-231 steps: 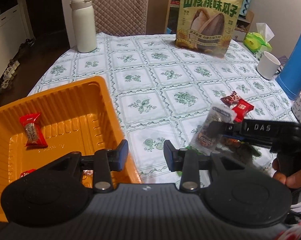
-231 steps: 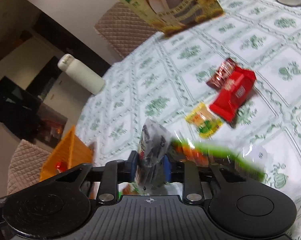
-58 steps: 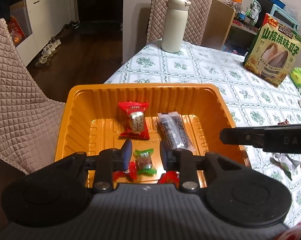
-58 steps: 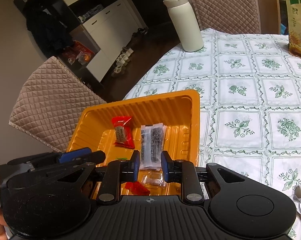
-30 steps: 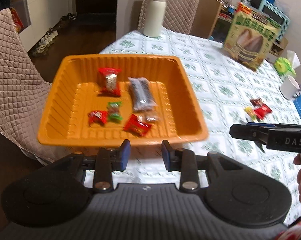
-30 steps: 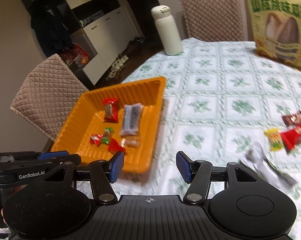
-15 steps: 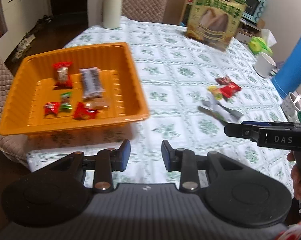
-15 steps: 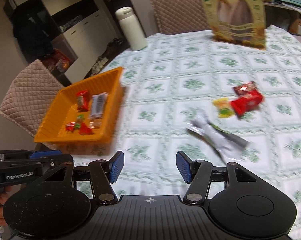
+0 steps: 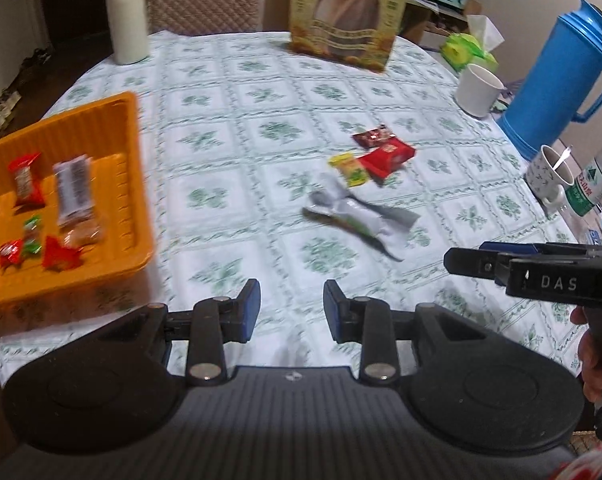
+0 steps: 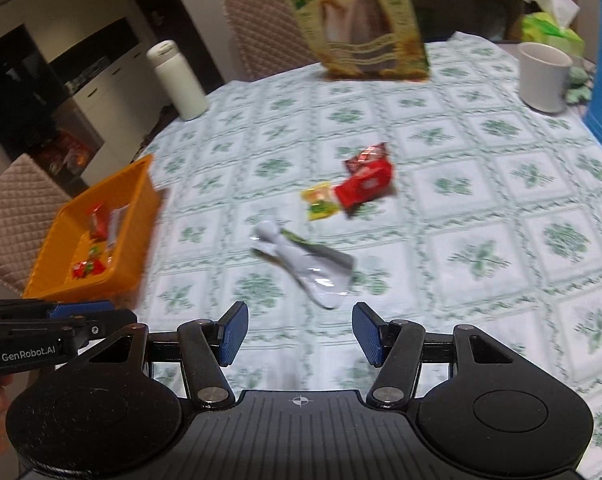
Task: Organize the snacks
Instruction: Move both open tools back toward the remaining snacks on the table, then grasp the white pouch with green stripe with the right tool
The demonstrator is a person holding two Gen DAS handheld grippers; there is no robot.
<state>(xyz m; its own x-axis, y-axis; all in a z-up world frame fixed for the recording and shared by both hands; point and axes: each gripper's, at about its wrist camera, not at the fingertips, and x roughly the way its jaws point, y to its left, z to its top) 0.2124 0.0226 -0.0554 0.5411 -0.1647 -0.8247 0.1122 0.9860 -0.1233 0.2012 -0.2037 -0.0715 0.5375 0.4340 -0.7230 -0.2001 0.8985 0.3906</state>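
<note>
An orange tray [image 9: 135,152] [image 10: 141,188] at the table's left edge holds several small wrapped snacks, among them a long clear packet [image 9: 73,188]. Loose on the tablecloth lie a silver and green wrapper [image 9: 361,216] [image 10: 305,260], a yellow-green candy [image 9: 351,168] [image 10: 321,202], a red packet [image 9: 389,156] [image 10: 365,186] and a dark red candy [image 9: 375,136] [image 10: 367,156]. My left gripper [image 9: 289,312] is open and empty above the near table edge. My right gripper [image 10: 297,334] is open and empty, just short of the silver wrapper.
A big sunflower-seed bag [image 9: 349,12] stands at the back, a white flask [image 9: 127,16] back left. A white mug [image 9: 479,90], blue thermos [image 9: 557,76], tissue pack [image 9: 467,46], patterned cup [image 9: 549,172] and bottle [image 9: 597,184] crowd the right side.
Both grippers have swung right, away from the tray toward the loose snacks. The clear packet the right gripper held earlier lies in the tray, and that gripper now stands open.
</note>
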